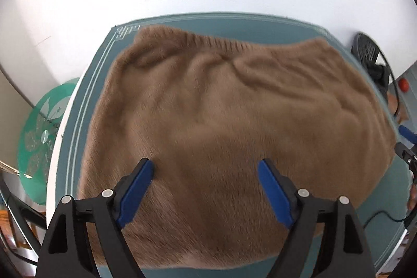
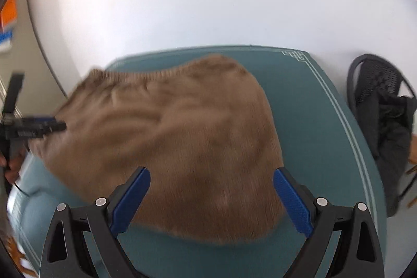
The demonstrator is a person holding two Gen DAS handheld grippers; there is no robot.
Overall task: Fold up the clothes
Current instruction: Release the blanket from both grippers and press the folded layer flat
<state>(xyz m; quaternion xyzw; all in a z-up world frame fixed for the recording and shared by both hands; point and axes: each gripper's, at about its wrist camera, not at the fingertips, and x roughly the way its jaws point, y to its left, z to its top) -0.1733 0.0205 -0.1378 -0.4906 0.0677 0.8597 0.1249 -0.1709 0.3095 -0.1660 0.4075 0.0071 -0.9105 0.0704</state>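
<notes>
Teal surface (image 1: 93,100) under white wall carries brown sweater (image 1: 221,108), mid-frame, looks folded into a compact block. Left gripper (image 1: 206,189) and right gripper (image 2: 211,197) hang wide apart, empty. Maybe one fold left.

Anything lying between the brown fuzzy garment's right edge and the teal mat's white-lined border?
Nothing: in the right wrist view, only bare teal mat separates the brown fuzzy garment from the white-lined border.
</notes>
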